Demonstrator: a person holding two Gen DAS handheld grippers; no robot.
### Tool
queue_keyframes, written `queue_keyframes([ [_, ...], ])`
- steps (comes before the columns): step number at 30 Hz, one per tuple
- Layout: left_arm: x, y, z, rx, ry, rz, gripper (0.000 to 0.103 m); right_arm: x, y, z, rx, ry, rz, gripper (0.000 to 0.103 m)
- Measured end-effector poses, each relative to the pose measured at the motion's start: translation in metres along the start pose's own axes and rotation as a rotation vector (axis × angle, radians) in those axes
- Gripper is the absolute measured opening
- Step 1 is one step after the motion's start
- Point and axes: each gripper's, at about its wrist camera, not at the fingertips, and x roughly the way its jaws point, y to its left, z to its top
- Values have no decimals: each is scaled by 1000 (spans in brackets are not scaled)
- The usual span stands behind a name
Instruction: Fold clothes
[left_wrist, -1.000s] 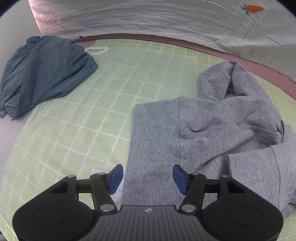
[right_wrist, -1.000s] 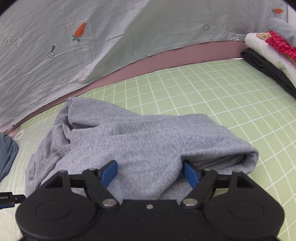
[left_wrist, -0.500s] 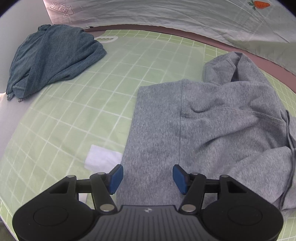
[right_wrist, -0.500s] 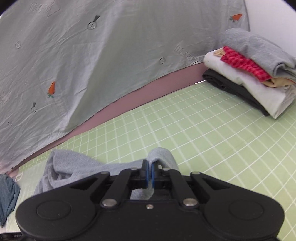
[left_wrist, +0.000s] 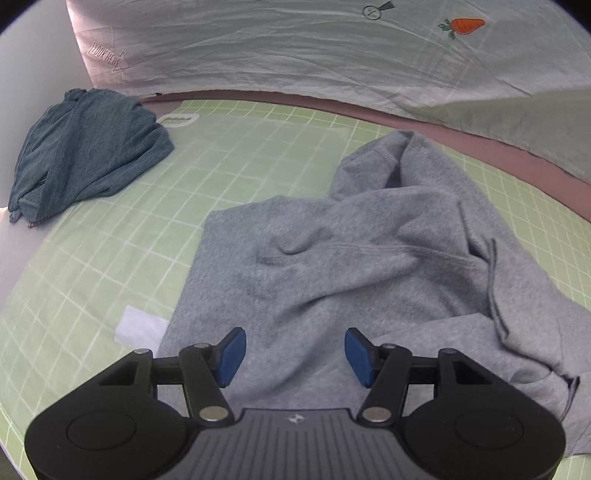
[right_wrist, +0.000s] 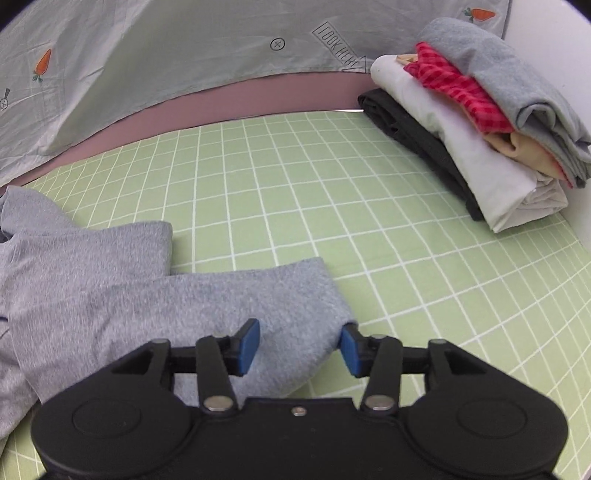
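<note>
Grey sweatshirt (left_wrist: 343, 258) rumpled mid-surface on the green grid mat (right_wrist: 332, 192), its near hem cut off behind both tongs, left tongs (left_wrist: 291, 354) wide open above it, empty, right tongs (right_wrist: 299, 347) wide open astride a sleeve (right_wrist: 236, 306), contact unclear, folded stack (right_wrist: 476, 122) at far right edge

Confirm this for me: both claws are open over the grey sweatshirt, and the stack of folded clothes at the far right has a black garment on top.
Not quite. The right wrist view shows the stack of folded clothes topped by a grey garment; the black garment lies at the bottom. The rest holds: the left claw and right claw are both open over the grey sweatshirt.
</note>
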Motion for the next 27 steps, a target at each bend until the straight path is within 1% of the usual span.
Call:
queue_keyframes([
  [4,-8,-37,11,37,-40,-51,60,9,4,-7,9,20,15,55],
  [7,-10,-54,18,29,-45,-101,58,15,2,-8,21,28,23,56],
  [9,-10,-61,21,14,-41,-152,57,19,0,-9,28,33,29,56],
  [10,-11,-64,23,2,-37,-193,55,20,-1,-10,32,36,32,56],
  [12,-7,-66,26,-35,-5,-283,55,24,-2,-11,41,41,37,57],
  [14,3,-67,28,-75,49,-337,55,26,-3,-12,59,43,38,58],
  [16,14,-70,27,-75,98,-351,55,28,-3,-12,75,42,36,59],
  [18,17,-72,26,-61,108,-362,54,28,-3,-13,80,39,32,60],
  [19,18,-72,26,-59,106,-371,38,28,-3,-14,82,37,31,60],
  [20,18,-71,26,-62,106,-385,10,28,-3,-14,84,36,29,60],
  [21,19,-70,26,-65,106,-399,3,27,-3,-15,86,34,27,60],
  [24,16,-61,28,-93,82,-410,3,27,-3,-16,93,33,23,61],
  [26,11,-47,32,-128,54,-403,3,27,-3,-15,90,38,16,61],
  [27,8,-39,34,-142,33,-385,3,26,-2,-15,90,41,11,61],
])
